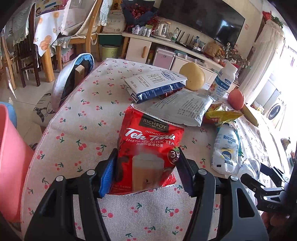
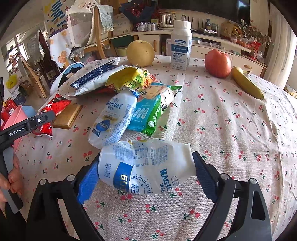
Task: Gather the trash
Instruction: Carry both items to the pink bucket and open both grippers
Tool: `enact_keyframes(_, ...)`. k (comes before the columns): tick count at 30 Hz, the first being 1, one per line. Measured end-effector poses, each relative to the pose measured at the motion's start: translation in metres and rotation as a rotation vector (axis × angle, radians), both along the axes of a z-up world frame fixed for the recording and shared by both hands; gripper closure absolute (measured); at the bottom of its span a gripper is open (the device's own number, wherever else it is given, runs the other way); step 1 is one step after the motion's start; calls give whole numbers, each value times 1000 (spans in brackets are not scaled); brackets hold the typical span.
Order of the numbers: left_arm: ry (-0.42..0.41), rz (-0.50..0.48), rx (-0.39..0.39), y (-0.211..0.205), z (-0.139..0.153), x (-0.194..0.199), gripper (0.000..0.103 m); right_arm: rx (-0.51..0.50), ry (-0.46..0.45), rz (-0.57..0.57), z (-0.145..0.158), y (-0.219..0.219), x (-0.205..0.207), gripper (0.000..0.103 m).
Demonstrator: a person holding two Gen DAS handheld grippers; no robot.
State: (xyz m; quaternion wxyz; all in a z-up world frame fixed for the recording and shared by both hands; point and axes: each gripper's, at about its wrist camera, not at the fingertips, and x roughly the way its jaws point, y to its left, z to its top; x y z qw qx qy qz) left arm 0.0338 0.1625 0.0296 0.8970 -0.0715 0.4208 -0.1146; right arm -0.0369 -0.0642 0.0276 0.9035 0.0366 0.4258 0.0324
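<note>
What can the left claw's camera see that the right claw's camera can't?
Only the left view shows the black television and the white washing machine. Only the right view shows the green wet-wipes pack with a cartoon child and the flat wooden block. Both show the red milk tea bag, round yellow pear and red apple.

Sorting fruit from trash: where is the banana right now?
In the right wrist view the banana lies at the table's far right, just right of the red apple, apart from the wrapper pile.
</note>
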Motion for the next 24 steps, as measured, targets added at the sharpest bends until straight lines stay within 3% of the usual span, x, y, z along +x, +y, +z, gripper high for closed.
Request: enact_keyframes(24, -90, 105, -96, 65, 34, -21, 42, 3, -100, 69, 31, 58, -12, 12)
